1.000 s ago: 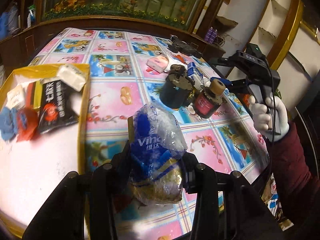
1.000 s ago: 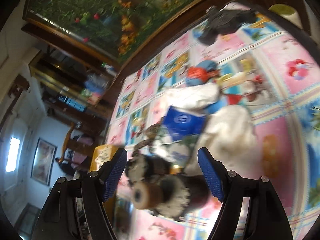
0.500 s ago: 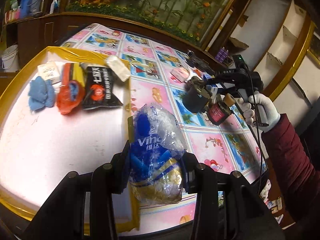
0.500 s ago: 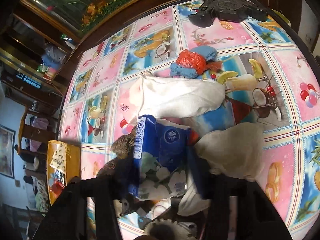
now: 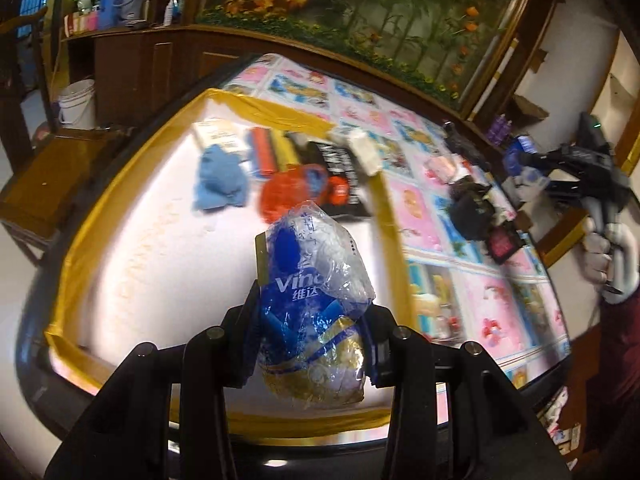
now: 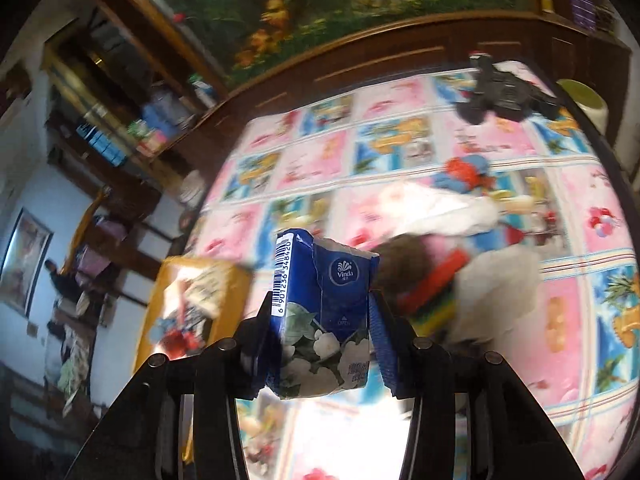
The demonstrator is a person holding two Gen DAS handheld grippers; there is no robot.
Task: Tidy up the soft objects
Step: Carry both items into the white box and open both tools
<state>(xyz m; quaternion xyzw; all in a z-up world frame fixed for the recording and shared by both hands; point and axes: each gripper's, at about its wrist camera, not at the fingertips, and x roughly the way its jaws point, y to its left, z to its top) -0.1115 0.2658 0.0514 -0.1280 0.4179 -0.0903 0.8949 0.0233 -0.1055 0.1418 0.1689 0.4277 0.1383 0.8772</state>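
Filling both jaws: tissue pack point(image 6: 324, 320), wrapped tissues point(image 5: 316, 316).

A lived-in home, likely a dining or sitting room: dark wooden cabinets point(image 5: 152, 68) line the wall under a large flower mural point(image 5: 360, 12), shelves point(image 6: 120, 128) hold household bottles, a framed picture point(image 6: 24, 260) hangs nearby, and a cartoon-printed cloth point(image 6: 400, 152) covers the surface.

Motion-blurred fisheye views, glaring white patches
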